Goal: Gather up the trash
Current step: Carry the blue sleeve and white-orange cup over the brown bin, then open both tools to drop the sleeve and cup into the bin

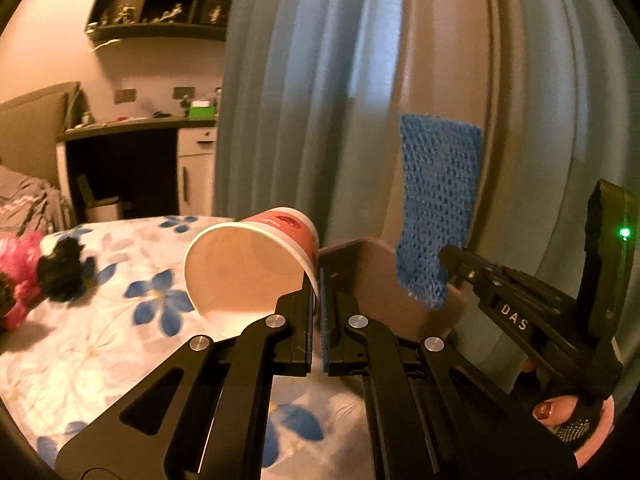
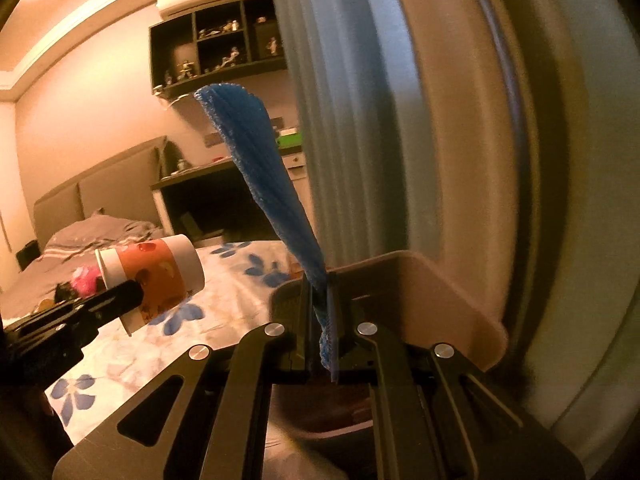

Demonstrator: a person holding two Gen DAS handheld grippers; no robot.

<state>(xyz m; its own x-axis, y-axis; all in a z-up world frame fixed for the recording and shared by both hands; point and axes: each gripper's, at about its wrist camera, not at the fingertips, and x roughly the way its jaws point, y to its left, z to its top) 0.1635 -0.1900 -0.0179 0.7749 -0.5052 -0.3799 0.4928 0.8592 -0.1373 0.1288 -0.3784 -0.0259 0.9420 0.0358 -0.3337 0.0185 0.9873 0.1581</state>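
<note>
A white paper cup [image 1: 248, 264] with a red-orange printed band is seen. A blue net-patterned cloth [image 1: 438, 208] is shown. The bedsheet [image 1: 100, 344] is patterned with blue flowers on white. The curtain [image 1: 304, 92] is grey-blue.

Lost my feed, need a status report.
Left gripper shut on paper cup rim. Right gripper shut on blue mesh cloth. Brown bin just ahead, nothing blocking.
</note>
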